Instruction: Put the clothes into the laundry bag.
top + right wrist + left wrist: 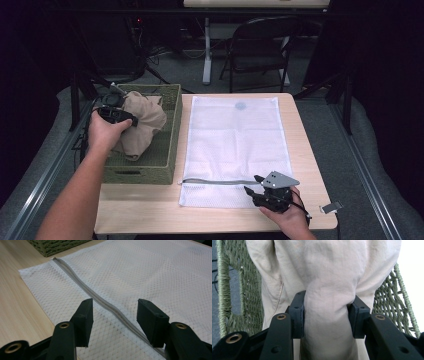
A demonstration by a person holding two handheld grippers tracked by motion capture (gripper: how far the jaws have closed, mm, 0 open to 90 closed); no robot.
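Left tongs [325,312] clamped on beige garment [141,124] inside wicker basket [170,150]. Right tongs [113,315] gaped empty over mesh bag [235,135] zipper [100,302] on table [150,205]. Step: lifting garment out; next likely calls for opening bag.

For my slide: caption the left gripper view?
Left gripper clamps a fold of beige cloth over the green woven basket.

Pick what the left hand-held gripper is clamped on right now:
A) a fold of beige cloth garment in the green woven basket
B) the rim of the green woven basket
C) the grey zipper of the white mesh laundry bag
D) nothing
A: in the left gripper view, the left hand-held gripper pinches a fold of beige cloth garment inside the green woven basket.
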